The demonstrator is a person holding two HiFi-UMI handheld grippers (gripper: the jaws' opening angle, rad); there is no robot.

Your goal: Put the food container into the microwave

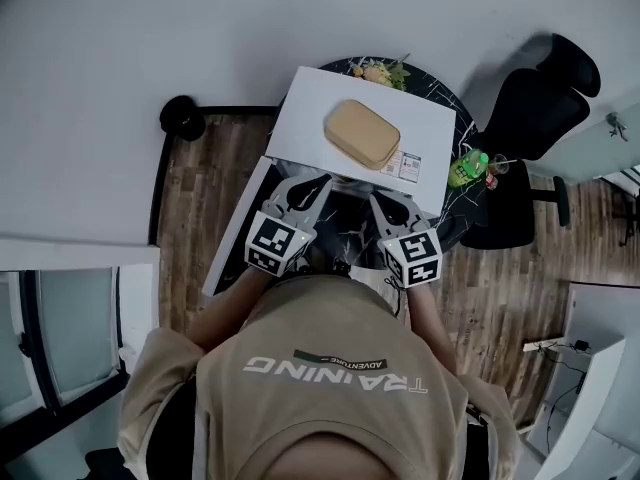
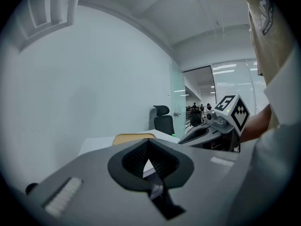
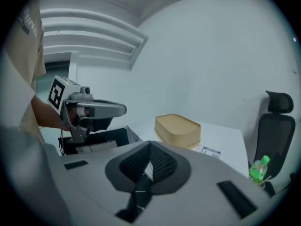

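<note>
Work on the job has not really begun. The food container (image 1: 362, 133) sits on top of the microwave (image 1: 310, 118), near the middle of that white top, and nothing touches it. The door (image 1: 235, 228) looks open at the left front corner, so that step seems done. You hold your left tongs (image 1: 315, 186) and right tongs (image 1: 382, 206) side by side, just over the front edge of the microwave. Both are clenched, tips pressed together, with nothing between them. What is left for you: open a pair, grab the food container, lift it off the top and slide it inside.

The hole of the microwave is hard to see. From your head it hides under the white top and your tongs, and the right gripper view shows only a dark bit of it. You cannot tell if it is empty. You cannot see inside the food container either.
</note>
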